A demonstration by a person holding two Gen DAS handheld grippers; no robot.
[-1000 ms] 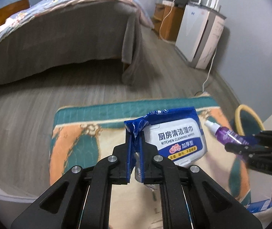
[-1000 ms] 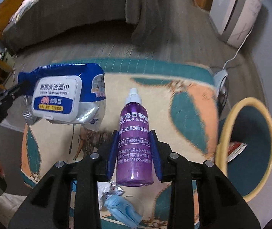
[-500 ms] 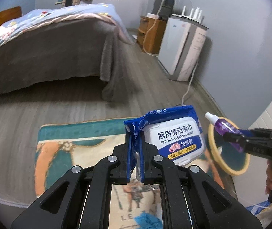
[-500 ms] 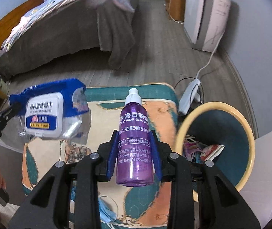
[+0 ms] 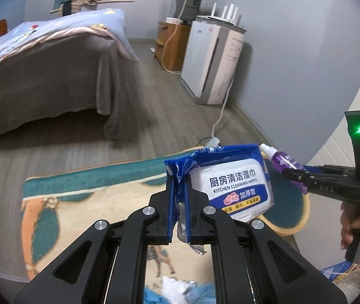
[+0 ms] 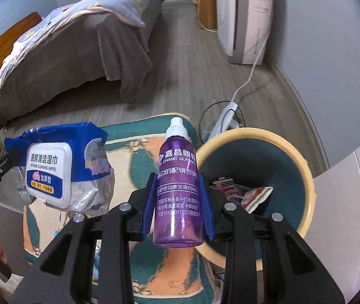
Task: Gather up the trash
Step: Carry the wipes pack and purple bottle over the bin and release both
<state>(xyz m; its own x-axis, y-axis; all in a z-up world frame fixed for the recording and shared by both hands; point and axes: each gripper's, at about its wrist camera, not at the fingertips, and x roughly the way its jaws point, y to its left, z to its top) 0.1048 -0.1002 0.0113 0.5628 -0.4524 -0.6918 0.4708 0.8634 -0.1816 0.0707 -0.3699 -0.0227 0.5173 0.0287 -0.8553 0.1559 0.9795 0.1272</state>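
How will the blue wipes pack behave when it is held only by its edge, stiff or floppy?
Probably floppy: the wipes pack is soft film, and it crumples where the left gripper pinches its edge. Its clear lower part sags and wrinkles, so it looks nearly empty and light. The rigid white lid should keep its shape.

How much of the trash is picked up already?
Done: some wrappers already lie inside the yellow-rimmed bin. In hand: the left gripper pinches the blue wipes pack by its edge, and the right gripper clamps the purple spray bottle; both are held up near the bin, not dropped in yet. Left: crumpled blue and white scraps remain on the rug.
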